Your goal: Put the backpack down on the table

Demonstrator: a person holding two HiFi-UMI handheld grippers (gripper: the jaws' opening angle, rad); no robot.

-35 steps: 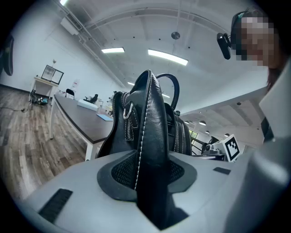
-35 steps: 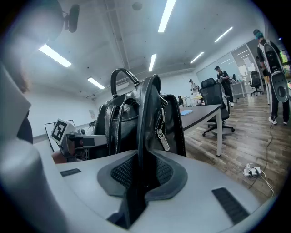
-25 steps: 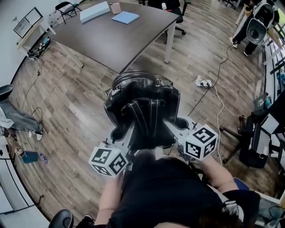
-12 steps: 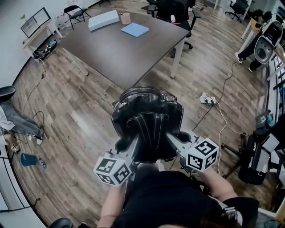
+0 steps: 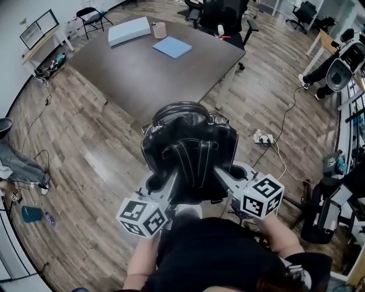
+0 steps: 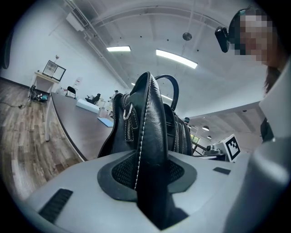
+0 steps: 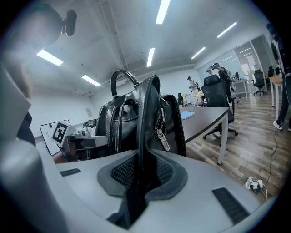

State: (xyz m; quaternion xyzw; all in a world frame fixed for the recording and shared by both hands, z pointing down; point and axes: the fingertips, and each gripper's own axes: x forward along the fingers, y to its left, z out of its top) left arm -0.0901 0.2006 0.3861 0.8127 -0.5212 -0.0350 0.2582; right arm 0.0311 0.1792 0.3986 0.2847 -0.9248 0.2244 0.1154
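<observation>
Head view shows a shiny black backpack [image 5: 191,148] with white stitches, held up in the air in front of the person. It stands upright, and its round handle [image 5: 181,107] is at the top. The backpack is not on the table [image 5: 142,74]. It hangs over the wood floor [image 5: 85,154], close to the near corner of the table.

The left gripper [image 5: 156,182] is at the left side of the backpack. The right gripper [image 5: 242,170] is at the right side. Each one has a cube with black and white squares on it, near the person's body.

Left gripper view shows the two jaws squeezed tight on a wide black strap [image 6: 152,136] of the backpack. The strap has a white stitch line and stands up between the dark, bumpy pads. Right gripper view shows that gripper's jaws pinching a thin black edge [image 7: 146,123] of the backpack in the same way. A metal zip pull [image 7: 162,139] hangs just beside that edge.

Far back on the table lie a white box [image 5: 129,30], a small cup [image 5: 158,29] and a blue book [image 5: 172,47]. A black chair [image 5: 219,14] stands behind the table. A white plug strip [image 5: 262,138] lies on the floor to the right of the backpack.
</observation>
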